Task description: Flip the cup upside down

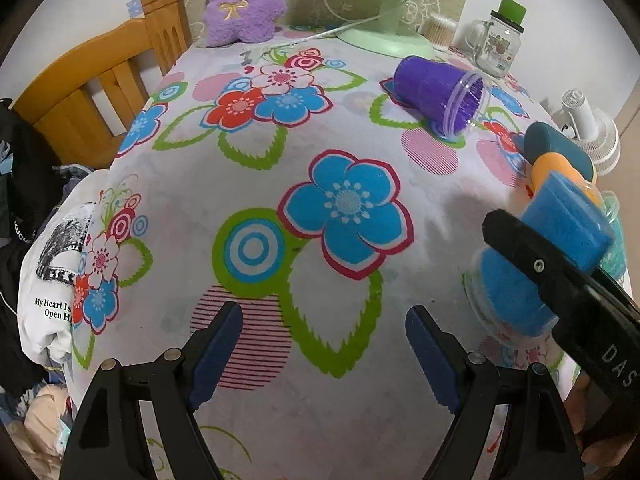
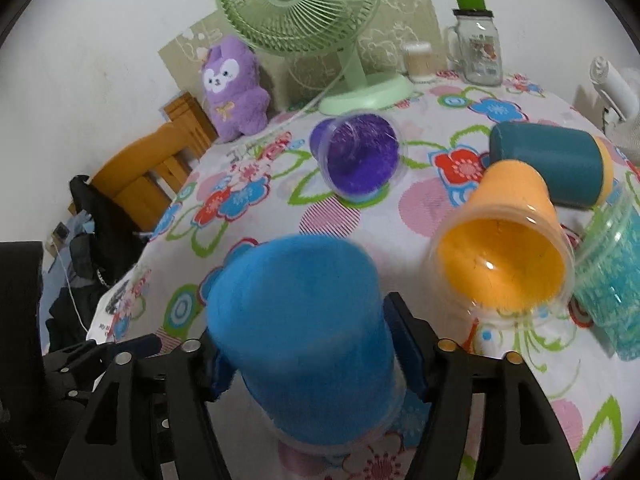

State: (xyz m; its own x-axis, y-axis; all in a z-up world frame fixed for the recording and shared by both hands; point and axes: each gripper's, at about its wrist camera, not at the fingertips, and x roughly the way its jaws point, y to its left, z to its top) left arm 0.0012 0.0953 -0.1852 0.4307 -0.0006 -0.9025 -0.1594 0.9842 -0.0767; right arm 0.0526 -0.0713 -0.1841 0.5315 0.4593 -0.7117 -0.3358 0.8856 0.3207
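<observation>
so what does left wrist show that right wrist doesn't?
Left wrist only: the left tongs, open over bare tablecloth, and the right tongs seen from outside, gripping the blue cup.

Right wrist only: the orange cup's open mouth, the teal textured cup upright beside it, and the whole green fan.

Both: blue cup, purple cup on its side, dark teal cup, purple plush, glass jar.
</observation>
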